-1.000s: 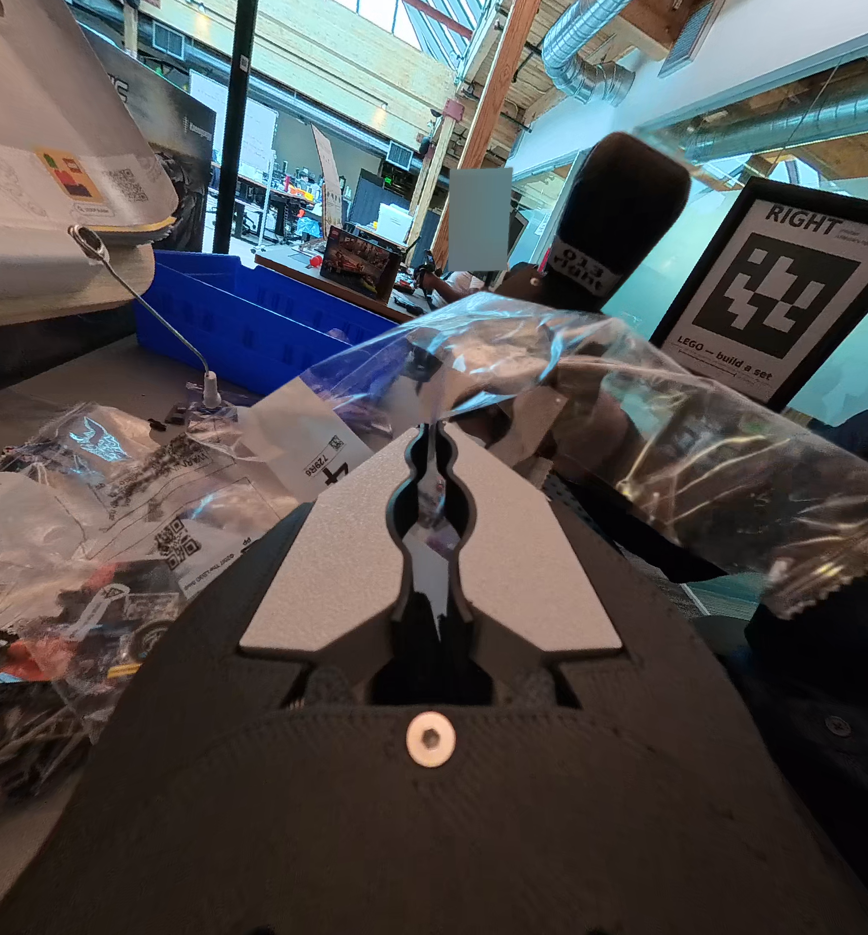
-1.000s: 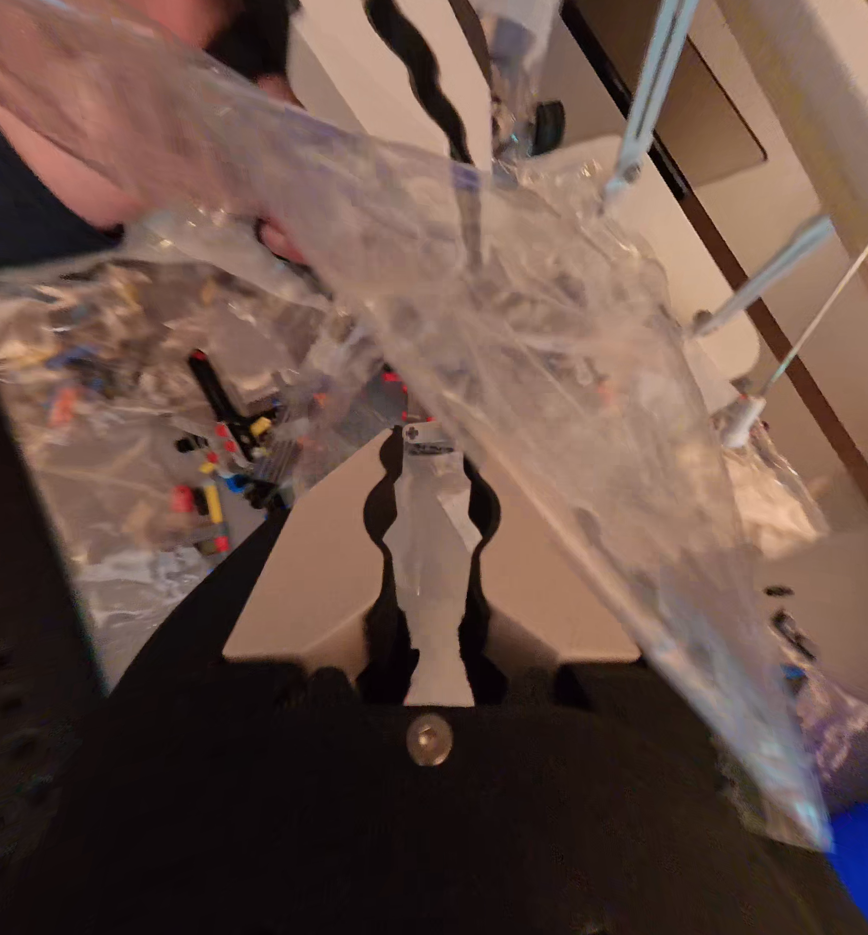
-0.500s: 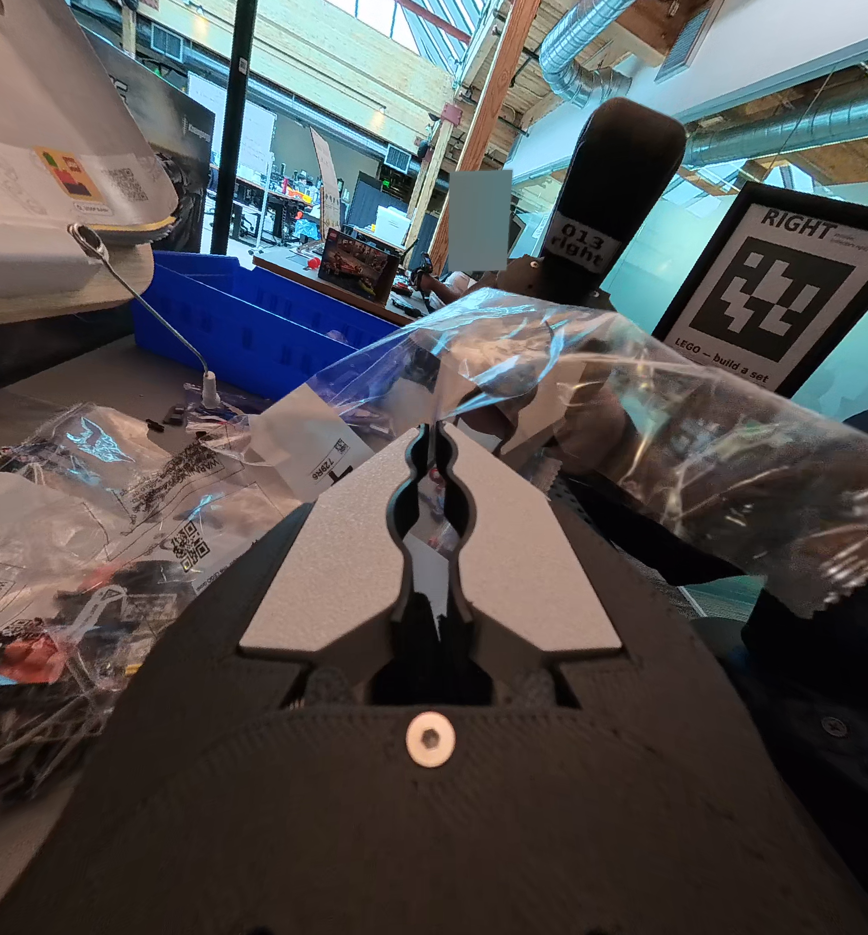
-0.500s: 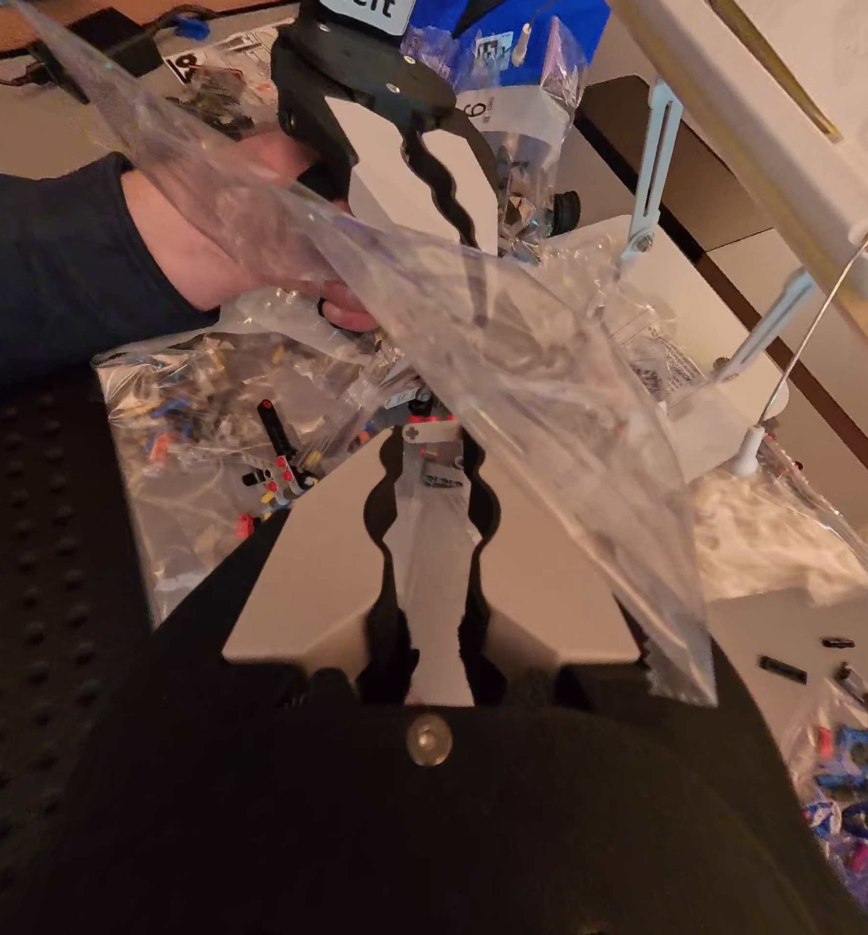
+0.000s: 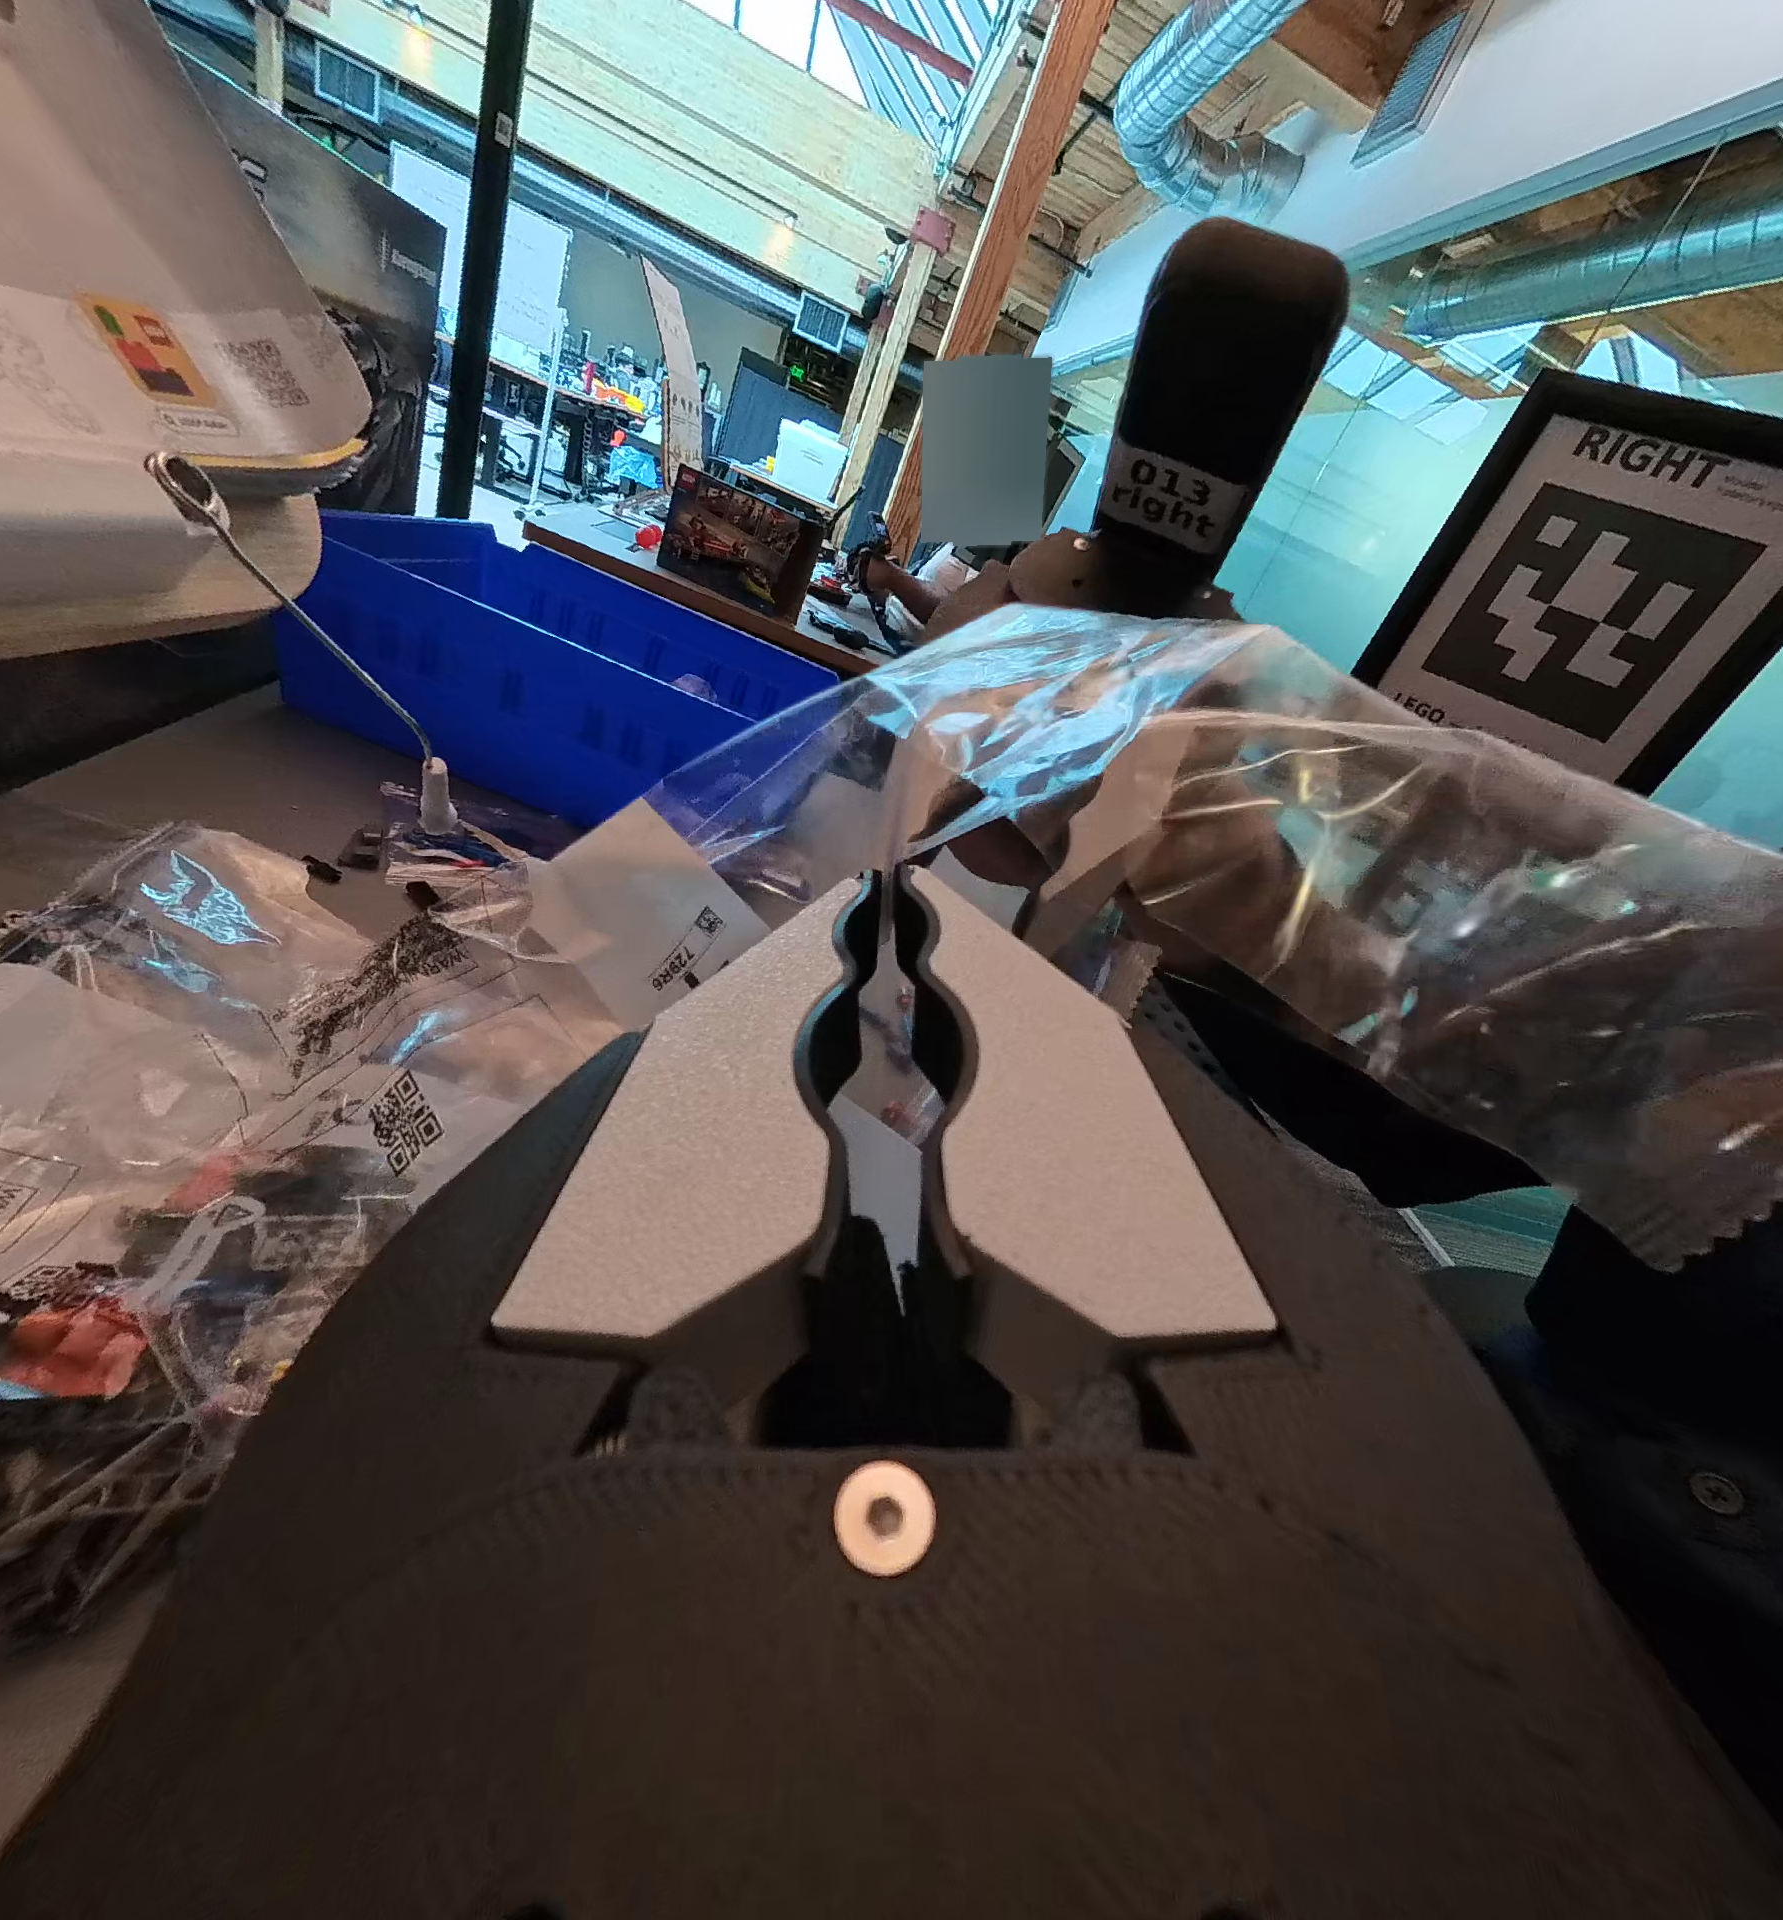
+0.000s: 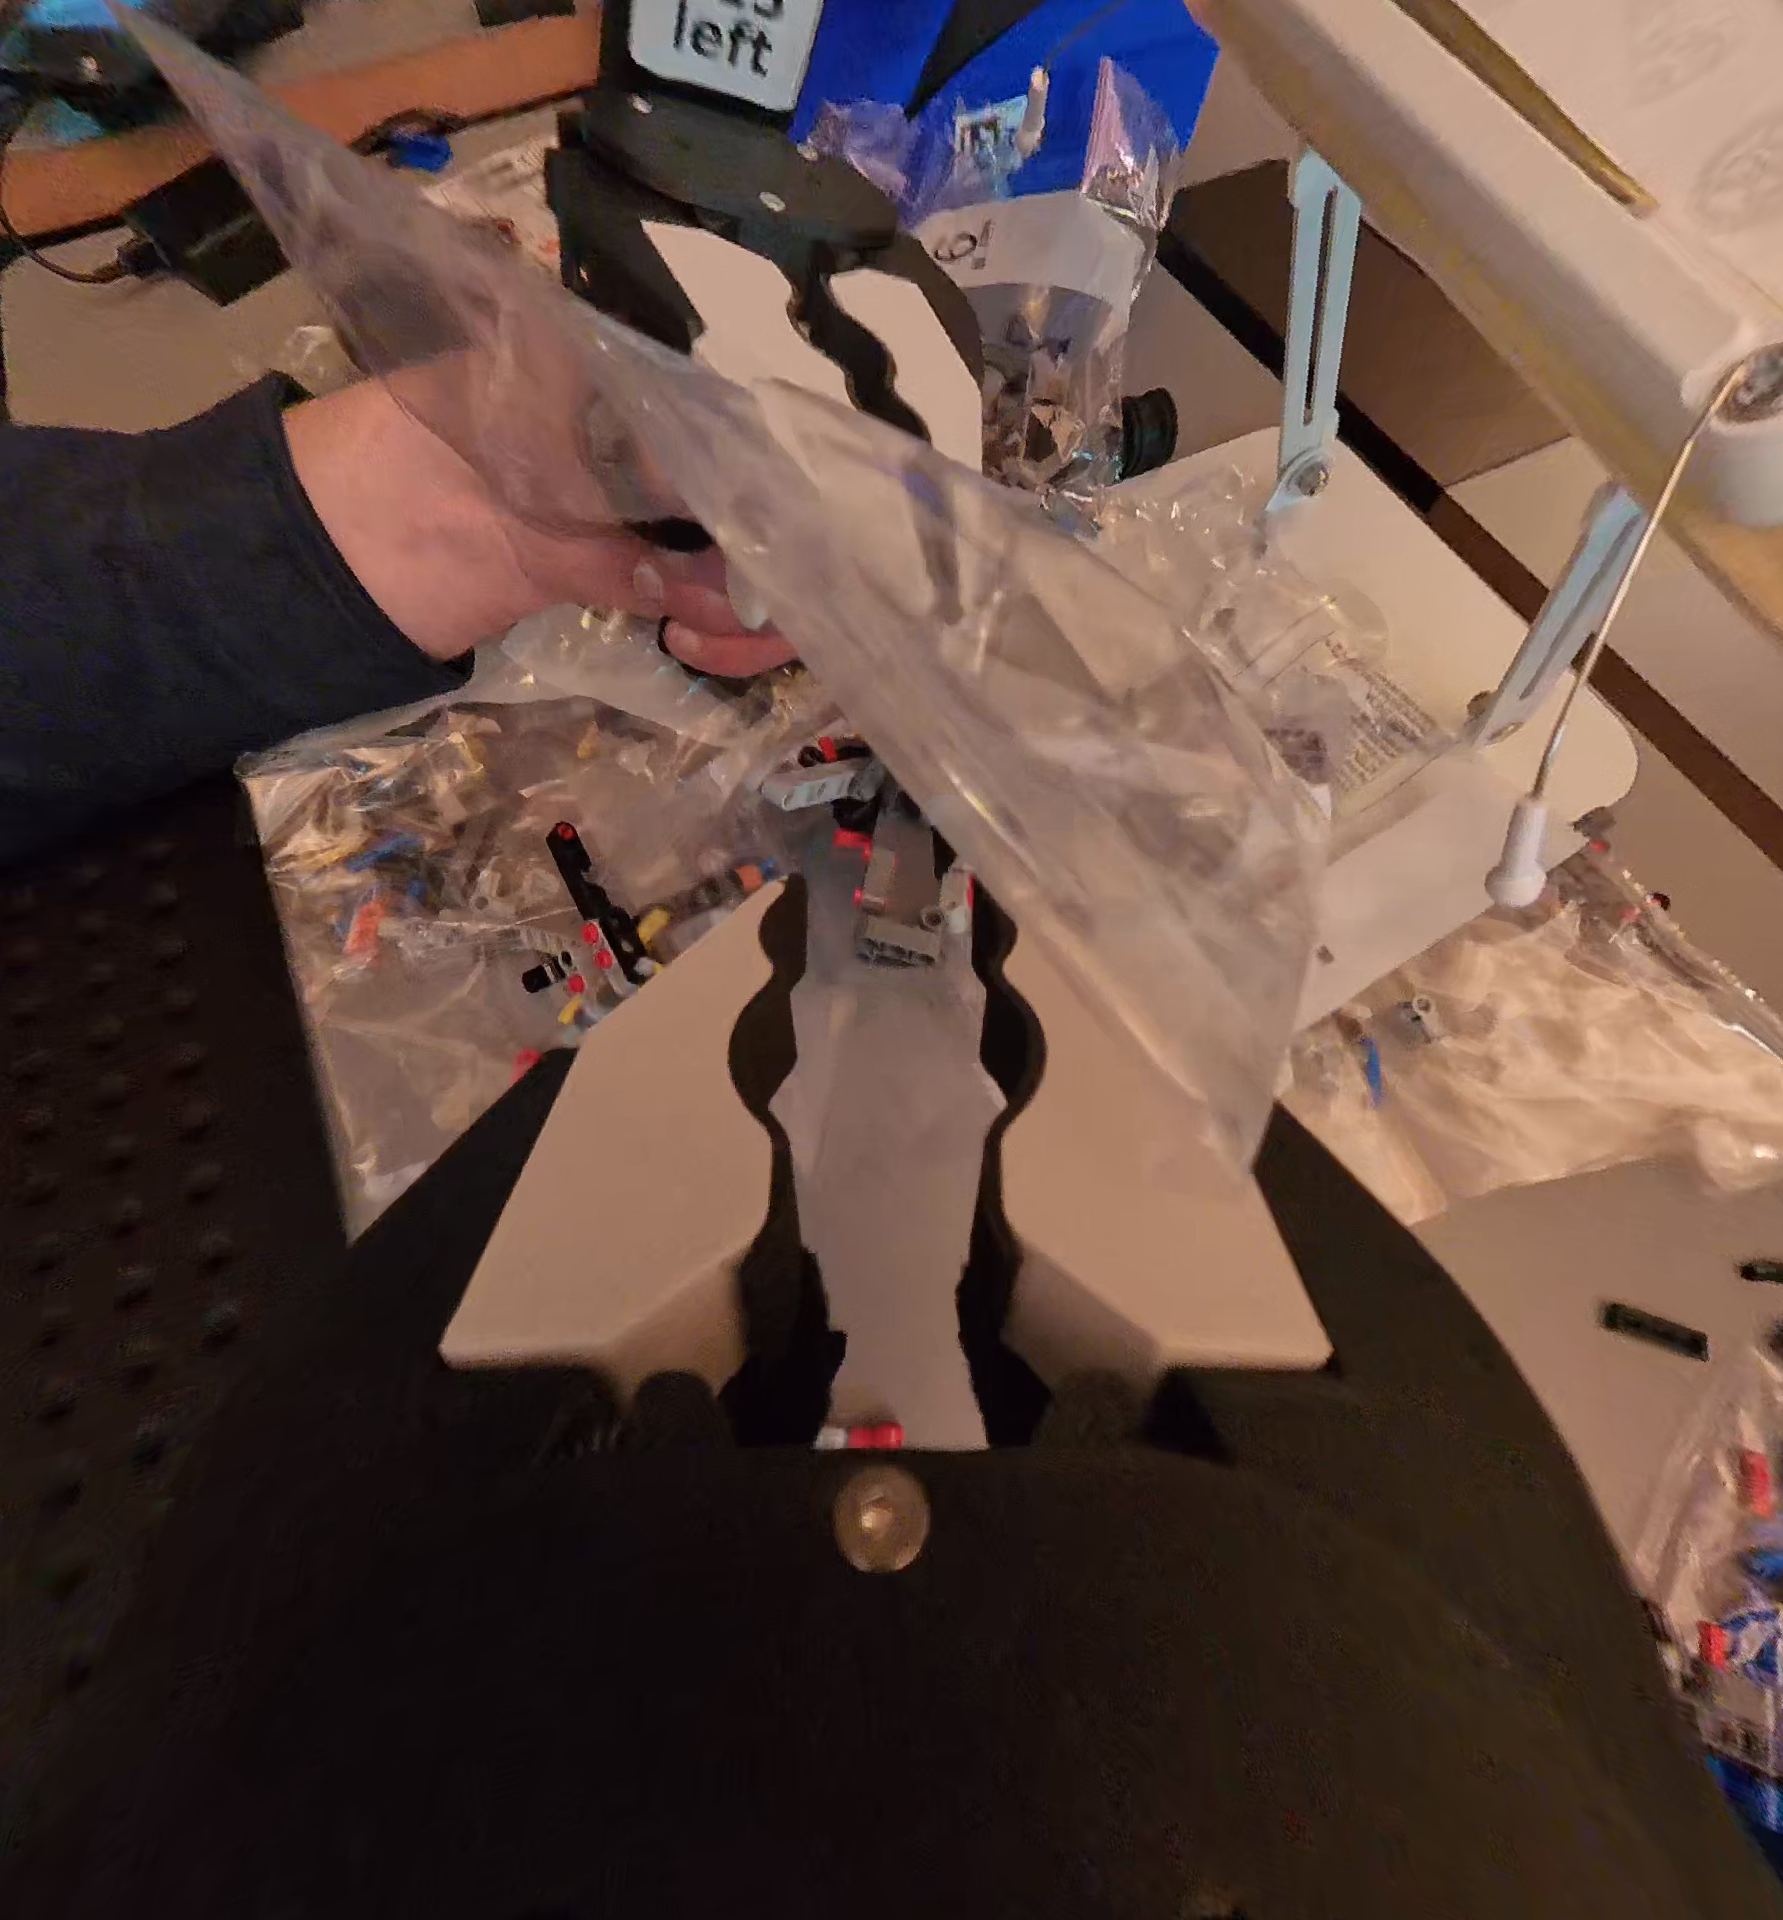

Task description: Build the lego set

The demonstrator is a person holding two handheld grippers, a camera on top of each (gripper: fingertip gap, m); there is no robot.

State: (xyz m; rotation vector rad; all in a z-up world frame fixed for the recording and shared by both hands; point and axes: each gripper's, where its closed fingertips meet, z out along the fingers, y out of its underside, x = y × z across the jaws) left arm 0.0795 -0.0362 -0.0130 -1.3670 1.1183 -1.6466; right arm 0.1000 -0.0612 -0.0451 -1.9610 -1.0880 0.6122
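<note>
Progress, judged from the bench. The table (image 5: 191, 758) carried mostly unopened stock: several sealed parts bags (image 6: 430, 831) lay heaped under and beside the grippers, and a blue bin (image 5: 513, 665) stood behind them. An instruction booklet (image 5: 87, 312) sat open on a tilted stand. One clear bag (image 5: 1386, 883) was held up in the air between the two grippers and looked empty.

The left gripper (image 5: 885, 883) had its jaws pressed nearly together, pinching a fold of that film at the tips. The right gripper (image 6: 882, 914) showed a plain gap between its fingers; the film draped across its right finger but was probably not gripped, though glare made this uncertain.

Below that gap, on the table, lay a small grey sub-assembly (image 6: 892, 883) with red pins. It was the only built part in view. A few loose black pins (image 6: 1651, 1330) lay well apart to the right. Estimate: early stage, with most of the set left to build.

Writing noted, not transcribed:
- A black-framed sign (image 5: 1614, 582) with a square coded marker and printed lines.
- A set box (image 5: 736, 540) on a far desk.
- White printed panels, warning text and square codes on the bags.
- A white handle label (image 5: 1167, 504) on the right gripper.
- A small brand logo on the booklet.
</note>
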